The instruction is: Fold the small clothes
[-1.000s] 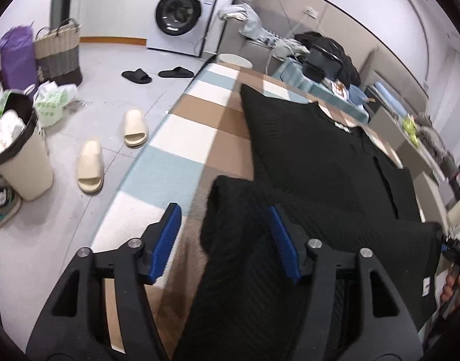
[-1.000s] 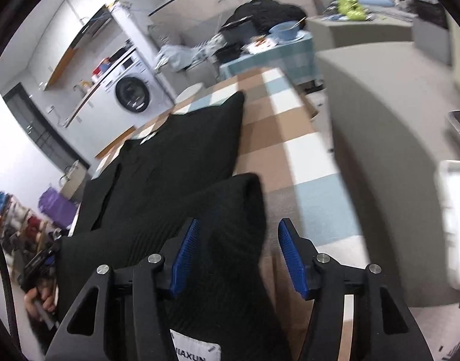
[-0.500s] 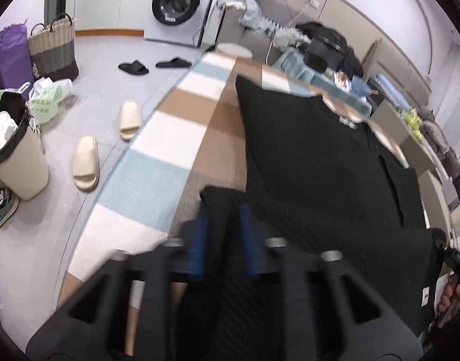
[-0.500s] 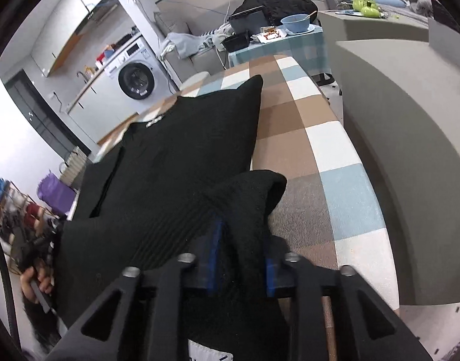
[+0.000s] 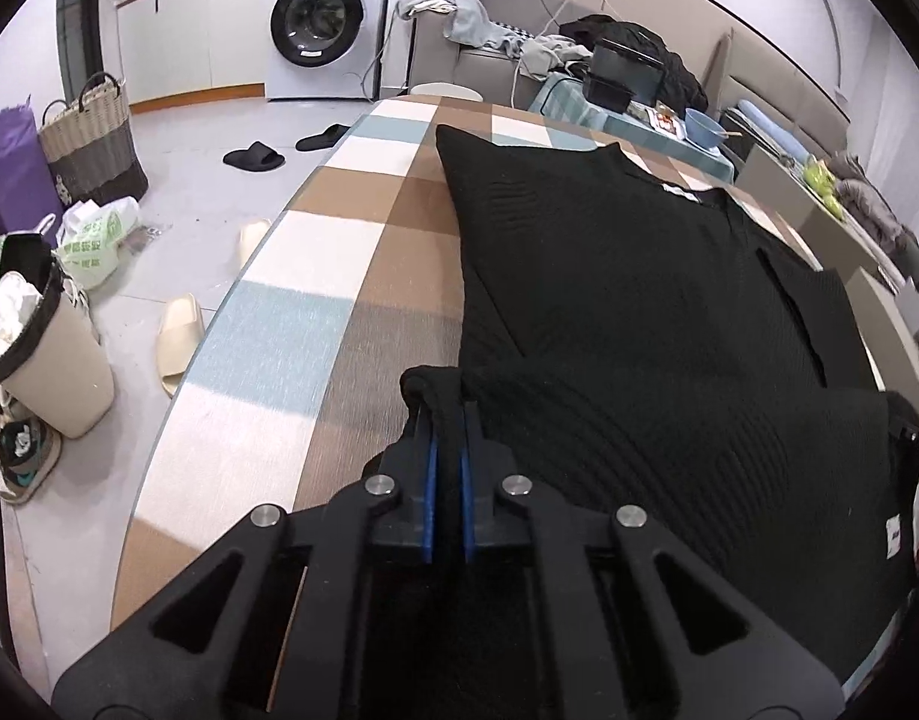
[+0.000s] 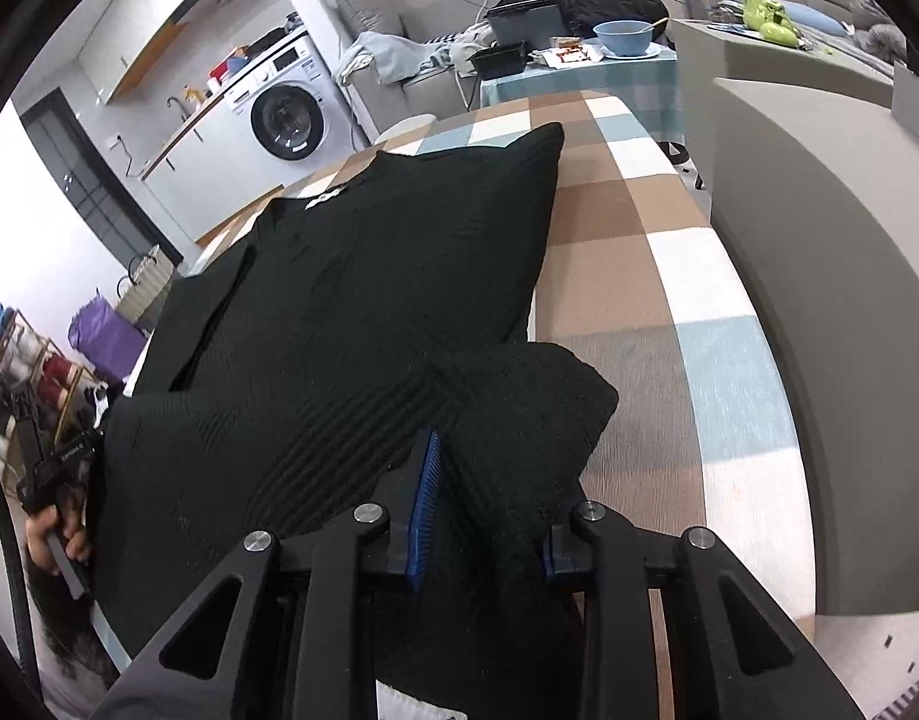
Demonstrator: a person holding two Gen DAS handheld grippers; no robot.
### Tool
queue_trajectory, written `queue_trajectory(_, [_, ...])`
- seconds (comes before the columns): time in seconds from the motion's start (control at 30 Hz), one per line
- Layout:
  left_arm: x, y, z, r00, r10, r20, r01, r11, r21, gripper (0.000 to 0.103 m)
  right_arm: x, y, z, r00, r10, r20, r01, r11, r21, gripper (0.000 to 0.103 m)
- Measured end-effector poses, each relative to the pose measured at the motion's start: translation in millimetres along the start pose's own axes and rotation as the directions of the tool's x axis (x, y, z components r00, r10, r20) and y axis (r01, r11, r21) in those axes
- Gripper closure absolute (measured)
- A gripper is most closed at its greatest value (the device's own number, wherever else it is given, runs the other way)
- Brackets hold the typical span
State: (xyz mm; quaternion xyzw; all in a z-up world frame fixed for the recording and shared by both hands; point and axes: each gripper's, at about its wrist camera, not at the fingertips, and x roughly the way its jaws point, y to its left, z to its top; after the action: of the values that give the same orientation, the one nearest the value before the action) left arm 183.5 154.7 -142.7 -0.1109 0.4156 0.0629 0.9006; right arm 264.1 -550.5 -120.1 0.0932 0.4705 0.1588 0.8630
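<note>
a sweater [image 5: 639, 276] lies spread on the checked table [image 5: 315, 276], its near corners folded over. left of the table, slippers [image 5: 180, 342] and a bin [image 5: 45, 354] stand on the floor; a washing machine [image 5: 321, 18] sits far behind.

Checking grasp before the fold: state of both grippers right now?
Left gripper: jaws have just closed, shut on the near left corner of the black garment.
Right gripper: jaws have just been closing, clamped on a thick bunch of the garment's near right corner.

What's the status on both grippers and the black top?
Left gripper just closed, shut on black knit top hem corner. Right gripper closing on bunched opposite corner. Checked tablecloth ahead bare, nothing blocking.
</note>
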Motion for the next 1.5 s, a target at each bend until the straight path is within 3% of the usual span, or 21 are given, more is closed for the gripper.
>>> queue_trajectory(0.33, [-48.7,22.1,-40.3,0.999,0.010,0.036,-0.007,0.998,-0.064,0.097,-25.2,-1.9,-34.5,1.000,-0.005,0.007,0.005,1.000,-0.002,0.074])
queue_trajectory(0.4, [-56.4,29.3,-43.3,0.999,-0.002,0.035,0.005,0.994,-0.107,0.088,-27.8,-3.8,-33.3,1.000,-0.022,0.003,0.022,1.000,0.011,0.069])
queue_trajectory(0.53, [-82.3,38.9,-51.3,0.997,0.022,0.077,-0.011,0.989,-0.147,0.049,-48.3,-10.7,-39.3,0.999,-0.028,0.046,0.027,1.000,0.015,0.063])
queue_trajectory(0.7, [-104.4,42.2,-66.2,0.997,0.002,0.079,0.010,0.989,-0.148,0.042,-62.1,-19.9,-62.3,0.999,0.014,0.030,-0.015,0.999,0.037,0.061])
queue_trajectory(0.9, [-102.1,30.7,-80.1,0.999,-0.014,0.042,0.018,0.993,-0.118,0.043,-66.4,-18.8,-83.8,0.998,0.057,0.022,-0.059,0.995,0.081,0.061])
queue_trajectory(0.93, [-100.6,26.9,-80.2,0.999,-0.009,0.046,0.014,0.995,-0.098,0.051,-67.7,-17.6,-85.5,0.998,0.056,0.027,-0.058,0.995,0.076,0.061])
queue_trajectory(0.97, [-101.1,24.8,-81.1,0.999,0.004,0.048,0.000,0.996,-0.088,0.076,-68.0,-16.3,-85.1,0.998,0.052,0.034,-0.055,0.996,0.073,0.062])
queue_trajectory(1.03, [-102.8,22.5,-82.5,0.999,0.006,0.049,-0.002,0.997,-0.073,0.097,-68.4,-15.3,-82.3,0.997,0.057,0.051,-0.061,0.995,0.073,0.068])
queue_trajectory(1.13, [-106.8,23.5,-78.4,0.995,0.011,0.101,-0.003,0.997,-0.078,0.098,-68.4,-9.8,-75.5,0.996,0.038,0.084,-0.041,0.999,0.025,0.094])
queue_trajectory(1.17, [-110.1,25.1,-77.0,0.993,0.009,0.114,0.000,0.996,-0.085,0.098,-69.3,-7.1,-73.9,0.995,0.043,0.091,-0.044,0.999,0.006,0.098])
queue_trajectory(1.23, [-119.8,28.7,-73.2,0.989,-0.011,0.147,0.027,0.994,-0.106,0.099,-75.9,-4.8,-70.3,0.990,0.049,0.132,-0.048,0.999,-0.010,0.098])
queue_trajectory(1.4, [-143.6,30.0,-54.7,0.971,-0.042,0.235,0.072,0.990,-0.122,0.099,-108.2,-3.8,-54.0,0.950,0.119,0.288,-0.127,0.992,0.009,0.099])
queue_trajectory(1.5, [-142.0,29.0,-34.9,0.964,-0.040,0.262,0.075,0.989,-0.128,0.099,-109.6,-2.7,-37.2,0.934,0.131,0.332,-0.150,0.988,0.035,0.098])
